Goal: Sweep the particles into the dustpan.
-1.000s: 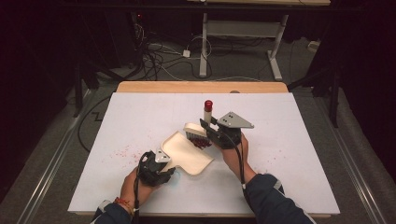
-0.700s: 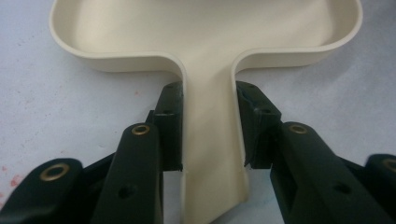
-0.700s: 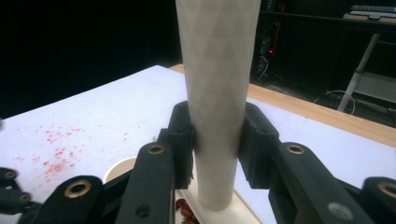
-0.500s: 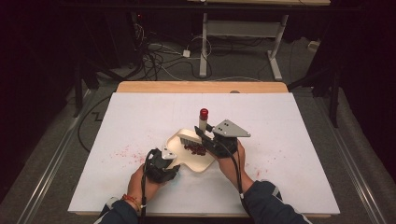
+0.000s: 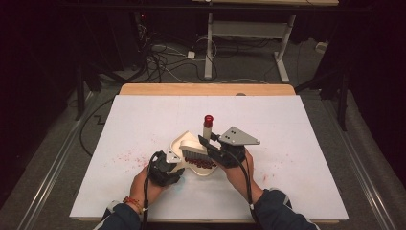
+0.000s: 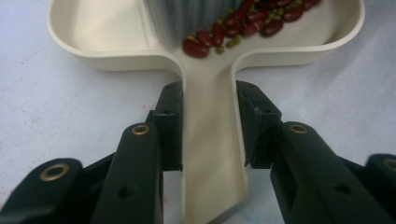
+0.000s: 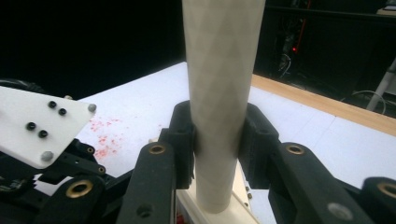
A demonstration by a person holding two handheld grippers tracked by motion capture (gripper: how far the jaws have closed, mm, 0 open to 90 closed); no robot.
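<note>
A: The room around us is dark, cables on the floor behind, and the white table (image 5: 306,143) carries red stains (image 5: 122,157) toward its left side. Where do we stand?

B: Our left hand-held gripper (image 6: 210,133) is clamped on the handle of the cream dustpan (image 6: 116,42), which lies flat on the table. Our right hand-held gripper (image 7: 217,140) is clamped on the brush (image 5: 197,153) by its pale handle, red cap up.

A: And the beans (image 6: 243,23)?

B: Red ones, with a few small green ones, sit inside the pan against the bristles.

A: So, in our judgement, we sweep them deeper?

B: Yes. We keep the pan level and pressed down, draw the bristles slowly toward its back wall, and avoid flicking anything over the rim.
</note>
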